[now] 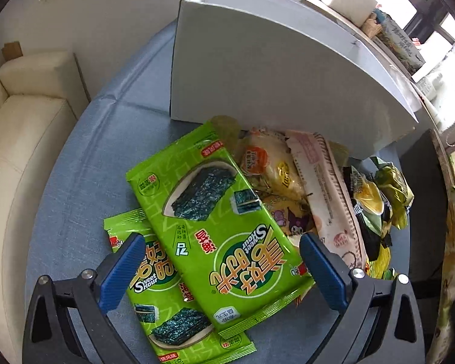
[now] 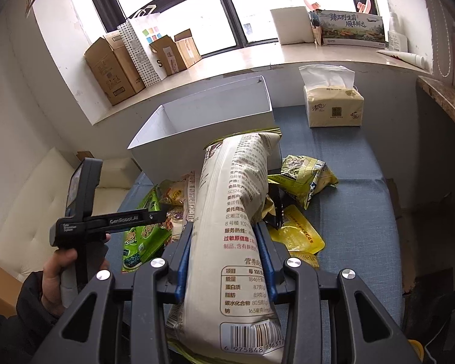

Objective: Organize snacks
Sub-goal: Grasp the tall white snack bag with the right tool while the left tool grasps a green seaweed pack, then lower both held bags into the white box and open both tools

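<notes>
Daylight from the overexposed window [image 2: 173, 15] illuminates both views evenly, producing glare on the green seaweed packet [image 1: 215, 221] and soft shadow beneath the white box [image 1: 276, 69], with strong fisheye curvature, dark vignetted corners, and sharp central focus throughout.

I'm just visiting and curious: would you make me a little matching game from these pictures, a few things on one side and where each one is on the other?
Things:
1. white snack bag
2. white box
3. tissue pack
4. green seaweed packet

Places:
A. below the open left gripper
B. behind the snack pile, open on top
C. clamped in the right gripper
D. right of the box

Pairs: 1-C, 2-B, 3-D, 4-A
</notes>
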`<state>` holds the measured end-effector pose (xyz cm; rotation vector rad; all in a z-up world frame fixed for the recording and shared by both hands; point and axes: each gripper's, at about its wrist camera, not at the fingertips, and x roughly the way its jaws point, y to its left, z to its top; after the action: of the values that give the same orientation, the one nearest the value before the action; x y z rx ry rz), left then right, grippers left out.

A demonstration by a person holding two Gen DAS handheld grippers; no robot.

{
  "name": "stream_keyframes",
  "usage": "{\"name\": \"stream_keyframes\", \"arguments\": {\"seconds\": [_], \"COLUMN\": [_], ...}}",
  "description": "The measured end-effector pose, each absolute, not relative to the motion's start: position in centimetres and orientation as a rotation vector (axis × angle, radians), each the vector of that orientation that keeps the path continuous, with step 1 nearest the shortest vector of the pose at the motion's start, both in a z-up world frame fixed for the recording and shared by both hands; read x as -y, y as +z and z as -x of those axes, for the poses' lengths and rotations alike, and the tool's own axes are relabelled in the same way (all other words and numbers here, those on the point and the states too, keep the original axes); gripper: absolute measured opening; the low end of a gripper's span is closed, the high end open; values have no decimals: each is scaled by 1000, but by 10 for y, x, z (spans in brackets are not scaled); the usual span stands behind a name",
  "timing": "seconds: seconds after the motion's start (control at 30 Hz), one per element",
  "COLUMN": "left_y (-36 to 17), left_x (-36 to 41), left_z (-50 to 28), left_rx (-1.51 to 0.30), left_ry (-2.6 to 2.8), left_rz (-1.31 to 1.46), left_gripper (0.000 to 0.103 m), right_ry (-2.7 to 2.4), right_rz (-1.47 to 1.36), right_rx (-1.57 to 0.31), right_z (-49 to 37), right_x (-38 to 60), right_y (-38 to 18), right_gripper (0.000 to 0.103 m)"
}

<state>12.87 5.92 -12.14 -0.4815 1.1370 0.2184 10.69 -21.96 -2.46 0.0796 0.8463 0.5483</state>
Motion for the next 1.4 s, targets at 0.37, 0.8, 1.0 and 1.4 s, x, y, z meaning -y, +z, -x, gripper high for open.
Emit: {"name": "stream_keyframes", "arguments": {"seconds": [0.37, 0.8, 1.0, 1.4], "left_y": [-111, -27, 20, 41], "left_x": [-48, -40, -37, -63], "left_z": [-130, -76, -103, -242], "left_rx": [-1073, -838, -756, -760], "left_ry": [225, 32, 9, 25], "left_rz": [438, 260, 152, 68], "left_gripper": [80, 79, 79, 79], "right_ry": [549, 585, 618, 605], "right_rz": [-89, -113, -128, -141], "right_rx": [-859, -827, -771, -842], "right_z": [-104, -108, -146, -318], "right_x": [220, 213, 195, 119], "right_y": [-32, -25, 0, 13], "right_gripper": [41, 41, 41, 41]}}
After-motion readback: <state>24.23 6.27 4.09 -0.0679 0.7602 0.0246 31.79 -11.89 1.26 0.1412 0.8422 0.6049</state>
